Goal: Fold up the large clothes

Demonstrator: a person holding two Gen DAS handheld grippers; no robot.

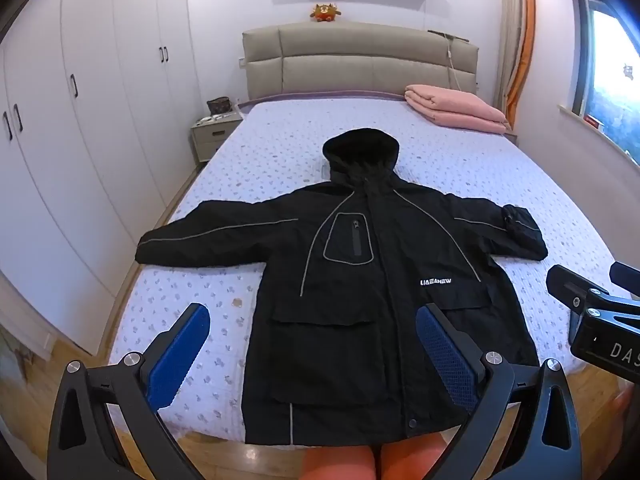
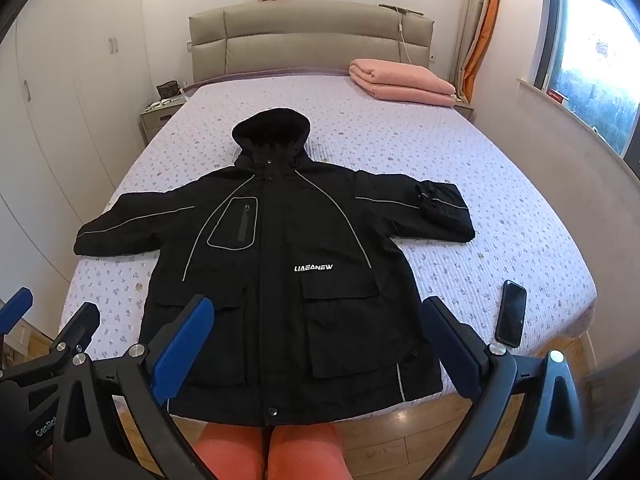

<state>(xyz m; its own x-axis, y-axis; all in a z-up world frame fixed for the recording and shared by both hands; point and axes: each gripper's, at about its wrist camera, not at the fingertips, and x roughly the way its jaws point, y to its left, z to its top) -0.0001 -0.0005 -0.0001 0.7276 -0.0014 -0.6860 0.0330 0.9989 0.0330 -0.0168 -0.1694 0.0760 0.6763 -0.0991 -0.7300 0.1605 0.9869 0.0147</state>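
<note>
Your jacket (image 1: 360, 280) lies flat on the bed (image 1: 460, 160), front side up, zipped or buttoned closed as far as you can tell. Its hood (image 1: 362, 152) points toward the headboard (image 1: 360, 60) and its hem hangs slightly over the near edge of the mattress. Both sleeves are spread out to the sides; the right one ends in a bunched or turned-back cuff (image 2: 440, 204), while the left sleeve (image 1: 200, 236) lies straight. Nothing is folded yet, so you appear to be at the very start: the sleeves, the sides, the hood and the lengthwise fold all remain.

Your left gripper (image 1: 312, 344) hovers above the lower part of the jacket with its jaws spread wide and nothing between them. Your right gripper (image 2: 316, 340) is the same, wide apart and empty, over the hem and pockets. Neither touches the cloth.

Around the jacket, watch the phone (image 2: 511, 312) lying on the bed just beside the right hem corner; it sits where a folded side or sleeve may sweep, so it could get dragged or covered. The folded pink blanket (image 2: 400, 84) rests well apart near the headboard and should not interfere. A nightstand (image 1: 212, 132) and wardrobe (image 1: 80, 120) stand to the left, a window (image 2: 592, 68) to the right, and a plush toy (image 1: 325, 13) sits atop the headboard.
</note>
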